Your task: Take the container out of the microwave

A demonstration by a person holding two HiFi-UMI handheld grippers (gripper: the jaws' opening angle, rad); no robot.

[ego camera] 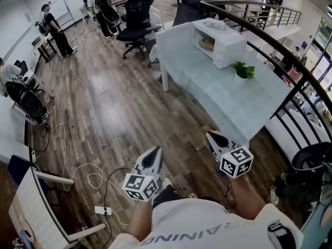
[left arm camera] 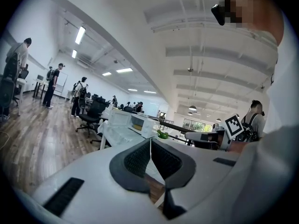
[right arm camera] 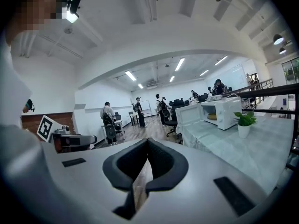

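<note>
Left gripper (ego camera: 154, 152) and right gripper (ego camera: 212, 135) sit side by side low in the head view, over the brown wooden floor (ego camera: 104, 113), near the close end of a long table with a pale cloth (ego camera: 228, 95). Far down that table is the white box-shaped microwave (ego camera: 223, 45), with the round yellowish container (ego camera: 207, 44) inside, well apart from both grippers. A small green plant in a white pot (ego camera: 243, 71) stands near it. In the left gripper view, the left gripper (left arm camera: 150, 143) has its jaws pressed together on nothing, and the microwave (left arm camera: 126, 113) is far ahead. In the right gripper view, the right gripper (right arm camera: 147, 141) is closed and empty too. The microwave (right arm camera: 229, 108) has its door open, with the container (right arm camera: 212, 117) inside.
</note>
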